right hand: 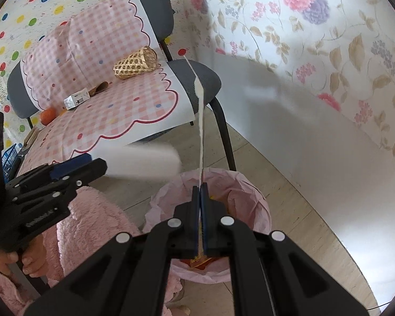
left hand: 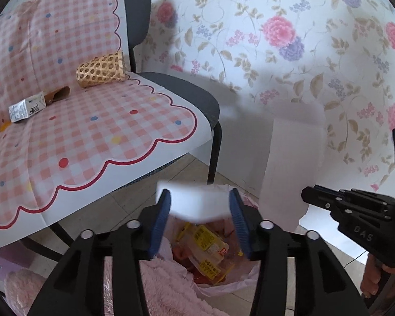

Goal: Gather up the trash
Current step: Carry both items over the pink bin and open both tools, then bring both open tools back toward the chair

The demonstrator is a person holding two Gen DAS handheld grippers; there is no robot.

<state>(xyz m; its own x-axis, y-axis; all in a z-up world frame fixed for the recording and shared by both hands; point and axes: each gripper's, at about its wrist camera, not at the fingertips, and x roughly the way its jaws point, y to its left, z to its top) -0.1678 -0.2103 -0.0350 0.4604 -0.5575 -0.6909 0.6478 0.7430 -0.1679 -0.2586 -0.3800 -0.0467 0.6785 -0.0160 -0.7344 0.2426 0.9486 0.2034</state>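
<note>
left gripper blue ribbed pads clamped on white foam block | right gripper pinched on thin paper sheet, body embossed "DAS" | pink-lined bin: yellow printed wrappers

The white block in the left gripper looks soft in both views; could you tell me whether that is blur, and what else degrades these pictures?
Left wrist view: white foam-like block blurred at its edges; grey chair sharp. Right wrist view: same block smeared; thin white sheet seen edge-on; fisheye bends the floral wall.
</note>
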